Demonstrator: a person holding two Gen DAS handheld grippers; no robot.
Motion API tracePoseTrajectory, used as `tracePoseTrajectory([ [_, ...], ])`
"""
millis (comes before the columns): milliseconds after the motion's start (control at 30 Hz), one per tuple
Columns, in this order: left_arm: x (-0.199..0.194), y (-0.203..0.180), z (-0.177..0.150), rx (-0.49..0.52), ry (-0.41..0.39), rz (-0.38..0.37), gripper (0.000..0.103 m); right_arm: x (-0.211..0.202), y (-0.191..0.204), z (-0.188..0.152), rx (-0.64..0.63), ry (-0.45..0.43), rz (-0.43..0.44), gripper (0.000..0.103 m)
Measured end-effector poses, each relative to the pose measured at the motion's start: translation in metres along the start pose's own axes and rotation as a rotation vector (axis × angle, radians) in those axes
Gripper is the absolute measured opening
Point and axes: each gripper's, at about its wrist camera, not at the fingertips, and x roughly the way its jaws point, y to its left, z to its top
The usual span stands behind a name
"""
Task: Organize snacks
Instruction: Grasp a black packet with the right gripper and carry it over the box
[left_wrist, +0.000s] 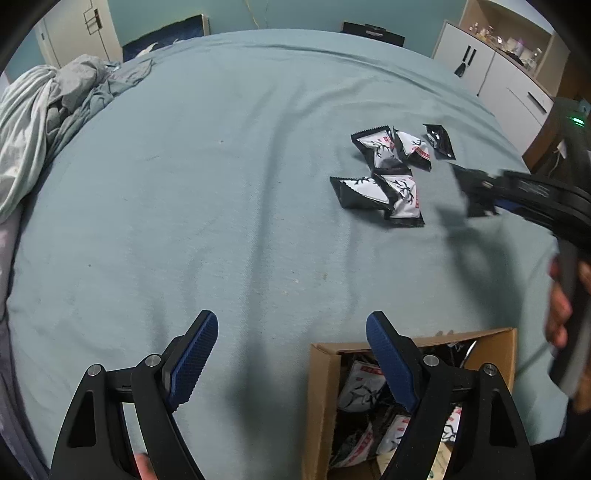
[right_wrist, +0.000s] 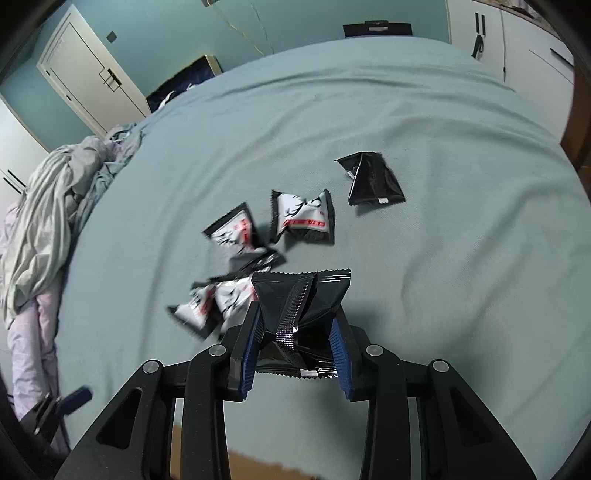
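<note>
Already the right gripper (right_wrist: 297, 332) has its fingers (right_wrist: 249, 347) pressed on a black snack packet (right_wrist: 303, 302), back seam up, long axis running toward 12 o'clock in the right wrist view. The carry likely ends at the cardboard box (left_wrist: 325, 402), at 5 o'clock in the left wrist view, partly filled with packets. Left gripper (left_wrist: 291, 354) hangs wide open and empty just beside the box's near wall, one finger overlapping its opening – possibly in the drop path. Loose packets (left_wrist: 388, 177) remain on the bed (left_wrist: 221, 184), clustered at 2 o'clock, right arm nearer; one lone black packet (right_wrist: 371, 181) apart at 1 o'clock. Crumpled bedding (left_wrist: 48, 122) at 10 o'clock, clear of work
</note>
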Motion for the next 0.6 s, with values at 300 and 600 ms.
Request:
tracePoseTrajectory([
  [300, -0.011, 0.005, -0.001, 0.012, -0.071, 0.061, 0.083, -0.06, -0.003, -0.037, 0.025, -0.031, 0.026, 0.033],
  [600, -0.021, -0.001, 0.0, 0.043, -0.103, 0.086, 0.083, -0.103, -0.003, -0.081, 0.044, -0.038, 0.052, 0.033],
])
